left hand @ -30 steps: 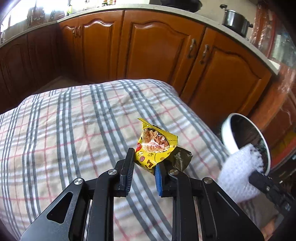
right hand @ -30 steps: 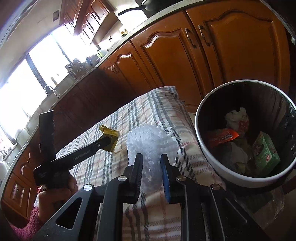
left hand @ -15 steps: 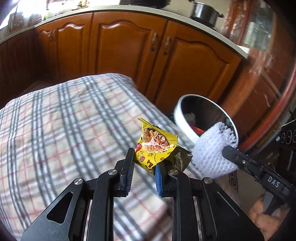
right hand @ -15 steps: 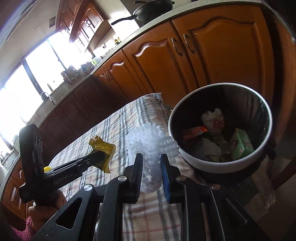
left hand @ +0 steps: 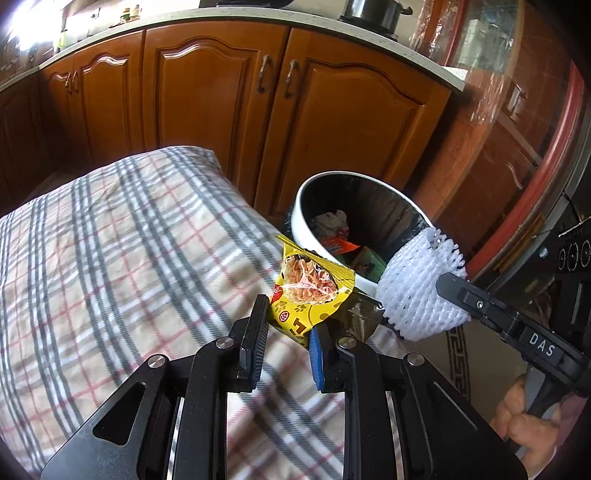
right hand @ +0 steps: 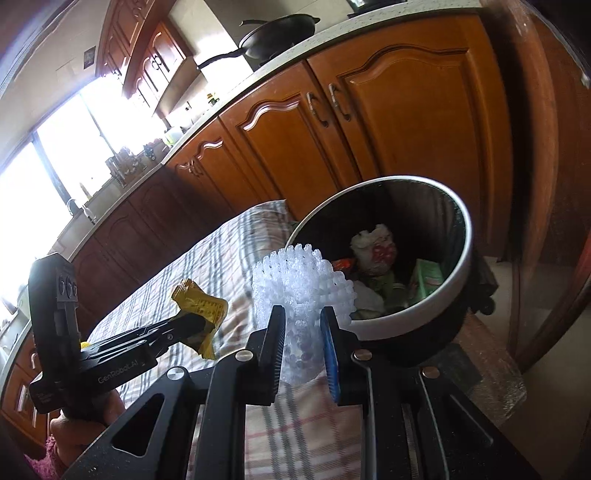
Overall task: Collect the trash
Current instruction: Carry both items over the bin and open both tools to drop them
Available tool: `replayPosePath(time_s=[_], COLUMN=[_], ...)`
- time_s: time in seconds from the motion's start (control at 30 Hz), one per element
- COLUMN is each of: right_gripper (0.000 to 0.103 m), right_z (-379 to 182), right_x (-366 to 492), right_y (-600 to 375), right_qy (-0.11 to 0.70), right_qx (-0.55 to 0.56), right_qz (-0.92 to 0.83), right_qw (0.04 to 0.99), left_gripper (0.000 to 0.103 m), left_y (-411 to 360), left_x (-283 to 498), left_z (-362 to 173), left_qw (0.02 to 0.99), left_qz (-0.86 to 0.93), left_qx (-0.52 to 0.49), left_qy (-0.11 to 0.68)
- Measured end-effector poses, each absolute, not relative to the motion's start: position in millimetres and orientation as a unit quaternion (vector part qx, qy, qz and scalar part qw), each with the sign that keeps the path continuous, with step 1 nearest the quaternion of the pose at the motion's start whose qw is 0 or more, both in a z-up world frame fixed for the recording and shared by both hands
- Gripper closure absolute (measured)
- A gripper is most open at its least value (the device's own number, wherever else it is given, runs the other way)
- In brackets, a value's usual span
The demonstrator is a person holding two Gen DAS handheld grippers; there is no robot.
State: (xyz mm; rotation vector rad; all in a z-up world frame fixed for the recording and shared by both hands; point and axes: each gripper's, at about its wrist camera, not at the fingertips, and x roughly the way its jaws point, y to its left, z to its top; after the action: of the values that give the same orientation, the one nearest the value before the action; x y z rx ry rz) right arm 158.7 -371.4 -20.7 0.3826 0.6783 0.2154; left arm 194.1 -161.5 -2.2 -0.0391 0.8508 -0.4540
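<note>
My left gripper point(left hand: 286, 325) is shut on a yellow snack wrapper point(left hand: 314, 291) and holds it above the plaid-covered table, just short of the trash bin point(left hand: 306, 229). The wrapper also shows in the right wrist view point(right hand: 201, 304), in the left gripper point(right hand: 201, 325). My right gripper point(right hand: 303, 325) is shut on a white foam net point(right hand: 301, 284) near the bin's rim point(right hand: 467, 221). The net point(left hand: 421, 291) and the right gripper point(left hand: 443, 286) show in the left wrist view, over the bin's near edge. The bin holds several pieces of trash point(right hand: 373, 251).
The table under a plaid cloth point(left hand: 129, 258) fills the left. Wooden kitchen cabinets point(left hand: 221, 103) stand behind the table and bin. A pot point(left hand: 373, 11) and a pan point(right hand: 280, 35) sit on the counter. A patterned floor mat point(left hand: 458, 365) lies under the bin.
Both grippers have moved right toward the bin with their loads. The bin now sits closer and larger in both views, and the foam net has reached its rim.
</note>
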Motion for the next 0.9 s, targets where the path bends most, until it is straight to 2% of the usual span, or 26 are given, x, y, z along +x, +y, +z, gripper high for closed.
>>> replayPosePath(time_s=[0.9], right_gripper=[0.083], right_z=[-13.9], right_x=[157.9], right_y=[-402.5], right_qy=[0.311], right_qx=[0.197], right_qz=[0.072], right_qw=[0.927], left_gripper=[0.085], left_y=[-198.4], left_x=[205.6], left_z=[12.8], left_qw=[0.887], left_qz=[-0.237], left_qx=[-0.001], left_qy=[0.397])
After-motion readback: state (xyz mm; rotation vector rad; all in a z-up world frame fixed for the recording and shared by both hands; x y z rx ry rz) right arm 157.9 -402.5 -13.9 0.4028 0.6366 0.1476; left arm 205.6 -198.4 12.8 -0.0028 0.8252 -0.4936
